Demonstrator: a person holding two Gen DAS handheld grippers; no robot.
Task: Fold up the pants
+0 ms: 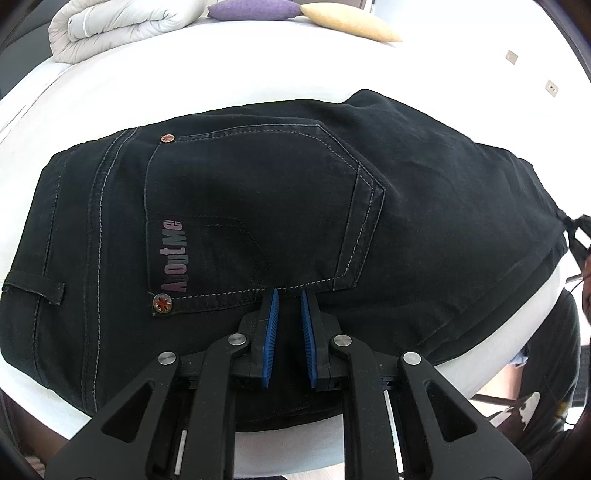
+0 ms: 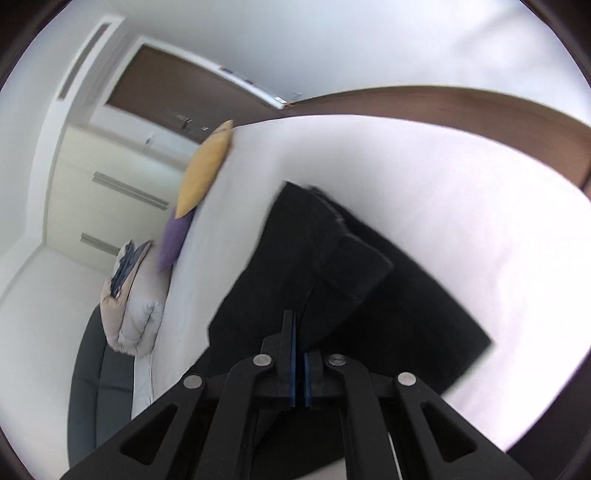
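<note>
Black pants (image 1: 288, 221) lie on the white bed (image 1: 221, 81), back pocket with "AboutMe" lettering facing up. My left gripper (image 1: 289, 295) hovers just over the pocket's lower edge, blue pads a little apart, nothing between them. In the right wrist view the pants (image 2: 332, 280) hang from my right gripper (image 2: 298, 332), which is shut on a fold of the black cloth and holds it above the bed (image 2: 461, 221). The right gripper's tip shows at the pants' right edge in the left wrist view (image 1: 576, 229).
A rolled grey duvet (image 1: 122, 26), a purple cushion (image 1: 255, 9) and a yellow cushion (image 1: 351, 22) lie at the bed's far end. A brown headboard (image 2: 480, 107) and a dark sofa (image 2: 96, 376) flank the bed. The person's legs (image 1: 546, 369) stand at the right.
</note>
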